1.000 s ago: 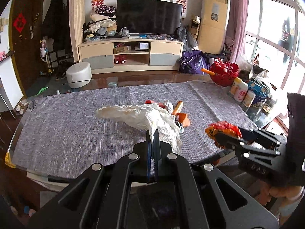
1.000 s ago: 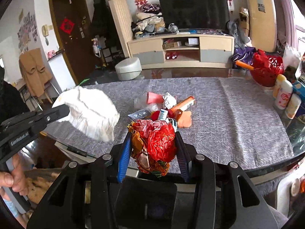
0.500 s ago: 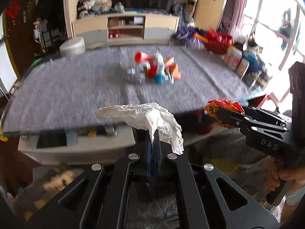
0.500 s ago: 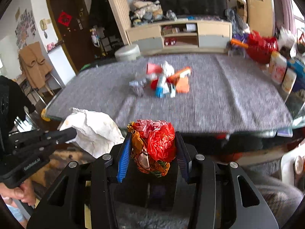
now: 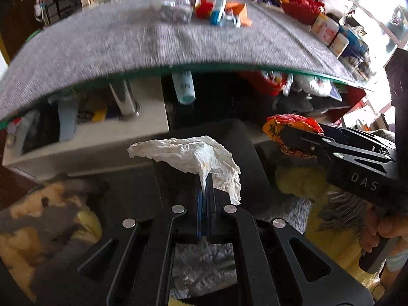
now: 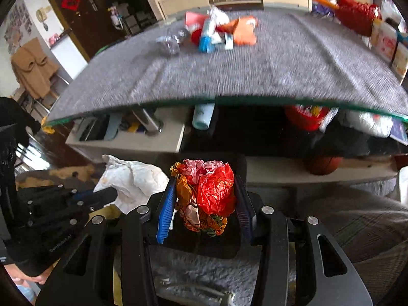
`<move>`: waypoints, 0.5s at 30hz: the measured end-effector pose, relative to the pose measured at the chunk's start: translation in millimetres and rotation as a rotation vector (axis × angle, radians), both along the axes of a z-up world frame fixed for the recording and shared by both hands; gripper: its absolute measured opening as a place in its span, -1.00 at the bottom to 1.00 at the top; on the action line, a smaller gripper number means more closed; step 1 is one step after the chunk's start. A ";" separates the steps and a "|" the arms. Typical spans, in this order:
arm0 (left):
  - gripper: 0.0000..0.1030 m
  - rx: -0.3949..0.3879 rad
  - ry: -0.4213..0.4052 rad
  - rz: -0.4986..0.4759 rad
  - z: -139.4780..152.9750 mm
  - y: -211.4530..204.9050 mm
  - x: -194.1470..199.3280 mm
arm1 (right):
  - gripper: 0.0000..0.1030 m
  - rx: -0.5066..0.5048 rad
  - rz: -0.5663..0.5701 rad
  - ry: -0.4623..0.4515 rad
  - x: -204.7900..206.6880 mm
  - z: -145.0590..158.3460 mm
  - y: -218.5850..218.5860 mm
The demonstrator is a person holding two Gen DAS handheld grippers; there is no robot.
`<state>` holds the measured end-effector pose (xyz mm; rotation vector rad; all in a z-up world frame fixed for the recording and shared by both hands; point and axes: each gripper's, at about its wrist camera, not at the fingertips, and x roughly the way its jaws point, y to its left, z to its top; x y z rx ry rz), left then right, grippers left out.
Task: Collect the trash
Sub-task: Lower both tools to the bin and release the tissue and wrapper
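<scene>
- Left hand-held gripper: pinched tight on a crumpled white tissue.
- Right hand-held gripper: clamps a red-orange wrapper wad.
- More trash lies on the counter, above and beyond both.

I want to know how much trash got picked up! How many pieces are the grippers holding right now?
2. The white crumpled paper is pinched in the left gripper, and the red and orange wrapper ball sits clamped in the right gripper. More trash lies on the table.
</scene>
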<state>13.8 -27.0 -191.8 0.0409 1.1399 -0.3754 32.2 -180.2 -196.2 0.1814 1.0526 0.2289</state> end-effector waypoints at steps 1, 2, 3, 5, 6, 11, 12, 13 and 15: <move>-0.98 -0.002 0.013 -0.001 -4.7 -0.2 0.7 | -0.13 0.003 0.006 0.017 1.1 -4.8 1.5; -0.98 -0.003 0.028 -0.003 -9.7 -0.5 1.5 | -0.13 0.005 0.010 0.035 2.5 -10.0 2.8; -0.98 -0.003 0.037 -0.004 -11.7 -1.1 3.0 | -0.13 0.005 0.011 0.053 4.2 -15.0 4.1; -0.98 -0.003 0.056 -0.009 -18.0 -2.3 4.3 | -0.13 0.007 0.009 0.077 6.9 -21.8 4.5; -0.98 -0.005 0.068 -0.013 -22.0 -2.9 4.9 | -0.13 0.010 0.008 0.092 8.5 -26.2 4.4; -0.94 -0.013 0.104 -0.019 -33.4 -3.7 7.3 | -0.09 0.014 0.007 0.125 15.1 -35.8 4.7; -0.94 -0.014 0.108 -0.020 -35.3 -3.8 7.9 | -0.08 0.017 0.006 0.129 16.0 -37.1 5.2; -0.89 -0.014 0.112 -0.020 -36.8 -3.7 8.3 | -0.06 0.021 0.006 0.132 17.2 -37.7 5.6; -0.67 -0.014 0.115 -0.017 -38.9 -3.2 10.2 | -0.02 0.029 0.005 0.140 20.0 -39.3 5.8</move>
